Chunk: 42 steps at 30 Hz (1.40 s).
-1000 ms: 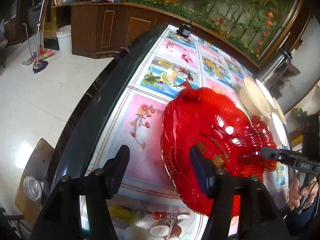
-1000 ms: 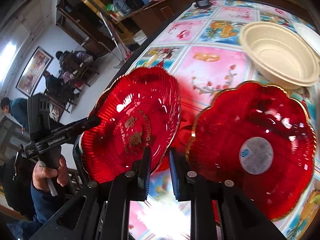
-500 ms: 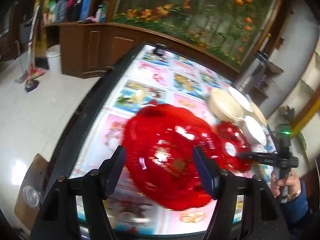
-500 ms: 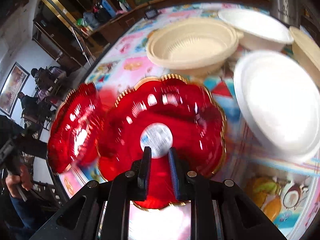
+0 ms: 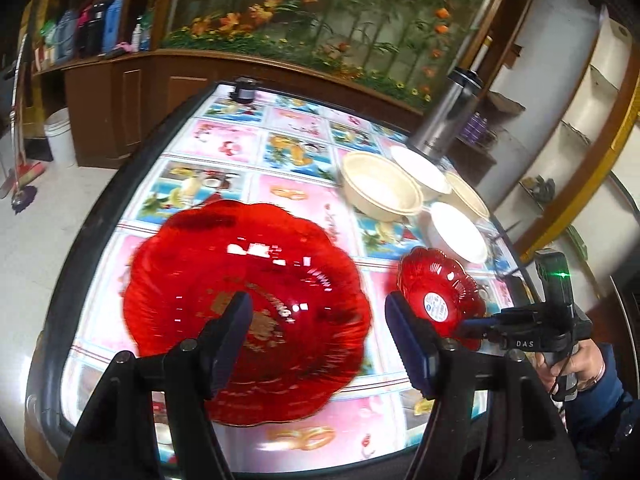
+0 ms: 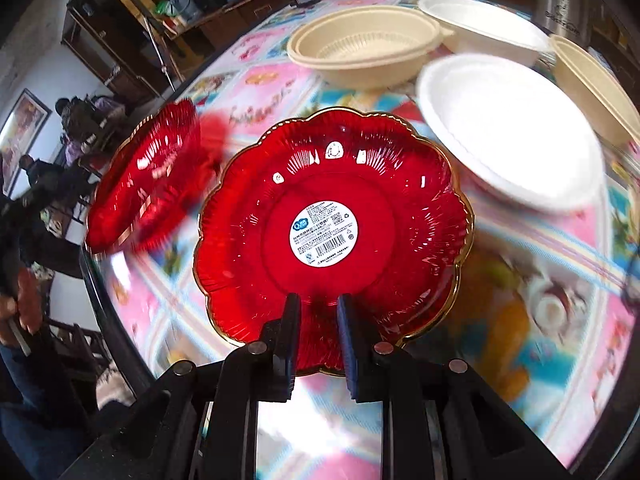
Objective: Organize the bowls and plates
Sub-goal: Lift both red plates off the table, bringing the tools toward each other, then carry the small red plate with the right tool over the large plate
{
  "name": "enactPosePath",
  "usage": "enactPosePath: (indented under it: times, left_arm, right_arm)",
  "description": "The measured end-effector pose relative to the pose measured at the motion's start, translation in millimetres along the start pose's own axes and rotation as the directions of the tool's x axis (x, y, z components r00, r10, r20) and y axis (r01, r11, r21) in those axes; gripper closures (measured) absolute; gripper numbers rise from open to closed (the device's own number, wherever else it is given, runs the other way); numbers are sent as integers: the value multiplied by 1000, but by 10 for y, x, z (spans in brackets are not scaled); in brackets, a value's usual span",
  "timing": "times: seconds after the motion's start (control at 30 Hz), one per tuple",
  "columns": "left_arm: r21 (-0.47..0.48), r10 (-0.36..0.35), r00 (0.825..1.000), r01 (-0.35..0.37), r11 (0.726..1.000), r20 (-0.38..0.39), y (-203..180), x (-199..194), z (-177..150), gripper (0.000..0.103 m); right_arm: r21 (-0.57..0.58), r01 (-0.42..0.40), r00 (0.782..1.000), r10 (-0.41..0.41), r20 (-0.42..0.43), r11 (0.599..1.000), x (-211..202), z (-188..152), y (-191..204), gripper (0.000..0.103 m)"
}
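A red scalloped plate with gold lettering (image 5: 248, 304) hangs blurred over the table just beyond my left gripper (image 5: 318, 334), whose jaws stand wide apart with nothing between them; this plate also shows in the right wrist view (image 6: 148, 184). My right gripper (image 6: 318, 316) is shut on the near rim of a second red plate with a round white label (image 6: 332, 224), held above the table; it shows in the left wrist view (image 5: 440, 296). Cream bowls (image 5: 380, 188) and white bowls (image 6: 508, 136) stand at the far right of the table.
The round table (image 5: 224, 148) has a colourful picture cloth and a dark rim. A steel thermos (image 5: 448, 120) stands behind the bowls, and a small black object (image 5: 244, 90) sits at the far edge. A wooden counter lies beyond. People sit in the room at left in the right wrist view.
The left gripper has opened and let go of the lettered plate, which has dropped from upright to nearly flat. The right gripper has carried the labelled plate toward the bowls.
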<state>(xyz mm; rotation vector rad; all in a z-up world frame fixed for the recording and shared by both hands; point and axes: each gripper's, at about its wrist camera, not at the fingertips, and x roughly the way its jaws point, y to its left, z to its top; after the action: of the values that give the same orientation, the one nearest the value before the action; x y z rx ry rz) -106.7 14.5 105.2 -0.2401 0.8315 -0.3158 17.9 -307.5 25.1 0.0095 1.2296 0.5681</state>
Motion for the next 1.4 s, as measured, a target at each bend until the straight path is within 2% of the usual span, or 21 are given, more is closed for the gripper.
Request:
enactPosePath:
  times: [0.07, 0.13, 0.23, 0.33, 0.47, 0.7, 0.97, 1.07, 1.3, 1.4]
  left_arm:
    - [14, -15, 1000, 15, 1000, -8, -96, 36, -14, 35]
    - [27, -29, 999, 29, 999, -17, -192, 80, -32, 35]
    - [51, -49, 998, 51, 997, -39, -348, 164, -71, 35]
    - [73, -66, 996, 70, 995, -62, -511, 260, -112, 35]
    - [102, -72, 994, 80, 992, -84, -671, 366, -173, 35]
    - [122, -72, 987, 90, 988, -142, -797, 581, -177, 33]
    - [99, -52, 982, 71, 993, -181, -766, 893, 7, 33]
    - [104, -70, 978, 92, 990, -197, -852, 1027, 34, 33]
    - [159, -15, 967, 57, 986, -256, -1161, 1399, 26, 34]
    - [174, 30, 962, 19, 984, -271, -1204, 1527, -32, 34]
  right_arm:
    - [6, 6, 1000, -6, -3, 1000, -70, -111, -62, 83]
    - [17, -28, 1000, 28, 12, 999, -150, -185, -103, 83]
    - [34, -91, 992, 88, 95, 995, -360, -268, -144, 83]
    - [34, -57, 981, 50, 190, 998, -567, -320, -185, 83]
    - [76, -52, 970, 33, 240, 996, -696, -418, -321, 83]
    - [148, -58, 965, 18, 260, 987, -793, -562, -588, 83]
    - [228, -68, 958, 0, 285, 971, -806, -726, -747, 83]
    - [240, -75, 960, 5, 280, 968, -758, -740, -766, 83]
    - [248, -101, 960, 29, 279, 964, -667, -633, -829, 83]
    - [272, -142, 961, 66, 269, 952, -560, -570, -905, 83]
